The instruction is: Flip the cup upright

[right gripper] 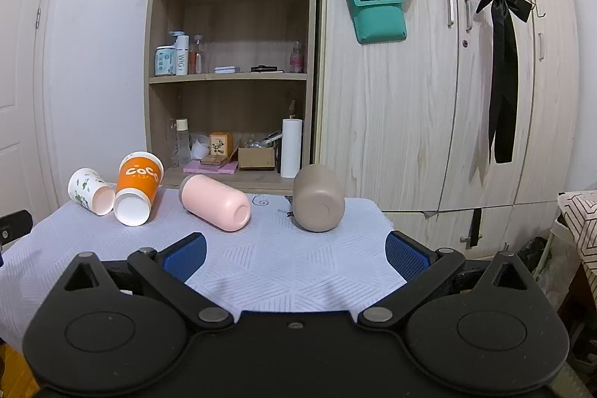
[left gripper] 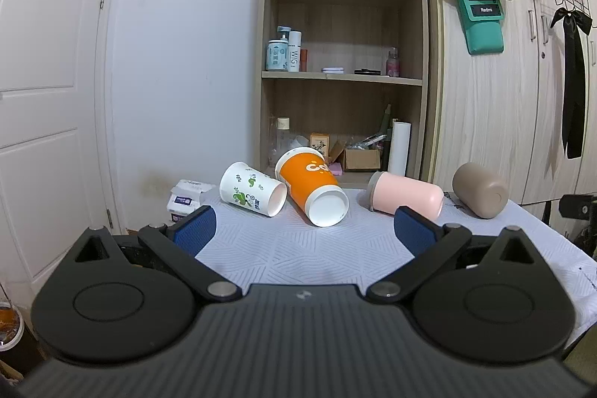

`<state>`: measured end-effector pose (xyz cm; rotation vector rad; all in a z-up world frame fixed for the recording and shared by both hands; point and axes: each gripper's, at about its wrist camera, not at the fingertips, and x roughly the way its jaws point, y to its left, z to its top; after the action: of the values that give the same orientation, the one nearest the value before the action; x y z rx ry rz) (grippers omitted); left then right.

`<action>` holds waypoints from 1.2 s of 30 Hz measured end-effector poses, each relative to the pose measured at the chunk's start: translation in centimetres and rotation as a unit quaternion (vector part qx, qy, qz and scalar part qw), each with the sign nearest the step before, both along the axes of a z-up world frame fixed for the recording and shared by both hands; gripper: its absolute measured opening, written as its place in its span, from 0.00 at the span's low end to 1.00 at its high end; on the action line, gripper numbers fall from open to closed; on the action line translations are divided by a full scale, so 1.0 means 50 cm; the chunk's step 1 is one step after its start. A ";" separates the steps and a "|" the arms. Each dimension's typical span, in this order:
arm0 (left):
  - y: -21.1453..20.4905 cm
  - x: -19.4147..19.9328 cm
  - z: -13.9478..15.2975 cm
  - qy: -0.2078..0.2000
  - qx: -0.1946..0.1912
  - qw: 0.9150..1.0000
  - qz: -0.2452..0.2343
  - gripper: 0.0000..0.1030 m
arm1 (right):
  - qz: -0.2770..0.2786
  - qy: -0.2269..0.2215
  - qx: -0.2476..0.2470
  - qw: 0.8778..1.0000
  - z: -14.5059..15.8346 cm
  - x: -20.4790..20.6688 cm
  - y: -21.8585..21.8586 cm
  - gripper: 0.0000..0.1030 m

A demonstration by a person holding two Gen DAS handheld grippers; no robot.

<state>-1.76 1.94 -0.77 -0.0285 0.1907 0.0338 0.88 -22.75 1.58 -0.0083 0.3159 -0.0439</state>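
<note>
Both pairs of fingers are spread wide and hold nothing: the left gripper [left gripper: 304,228] and the right gripper [right gripper: 294,250] hover low over the near part of the counter [right gripper: 283,271], short of the row of tipped cups. That wide spread looks chosen so either pair can straddle a cup body without bumping it first.

Four cups lie on their sides on the pale patterned cloth. Ahead of the left fingers and between them, the orange cup [left gripper: 311,183] points its white base toward the camera; the white leaf-print cup [left gripper: 252,189] lies touching its left side, just beyond the left blue pad. Just past the right pad lies the pink cup [left gripper: 406,196], base toward the right.

From the right view, the pink cup [right gripper: 216,206] sits beyond the left fingertip, and the taupe cup [right gripper: 318,198] lies ahead between the fingers, its rounded base facing the camera.

None stands upright yet, so the task seems to be at its start. Round cups on their sides may roll when nudged, so a grasp across the body, then a turn to set the base down, seems the likely need.
</note>
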 end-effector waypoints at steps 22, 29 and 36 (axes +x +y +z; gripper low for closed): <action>-0.004 0.002 -0.005 0.001 0.006 1.000 -0.001 1.00 | 0.011 -0.014 -0.008 1.000 0.002 -0.009 0.010 1.00; -0.005 0.002 -0.004 0.003 0.008 1.000 -0.001 1.00 | 0.012 -0.012 -0.010 1.000 0.001 -0.009 0.013 1.00; -0.005 0.007 -0.001 0.011 0.008 1.000 0.001 1.00 | 0.013 -0.010 -0.012 1.000 0.000 -0.006 0.015 1.00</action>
<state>-1.41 1.70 -0.83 -0.0118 0.2116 0.0378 0.59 -22.00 1.57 -0.0368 0.2942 -0.0212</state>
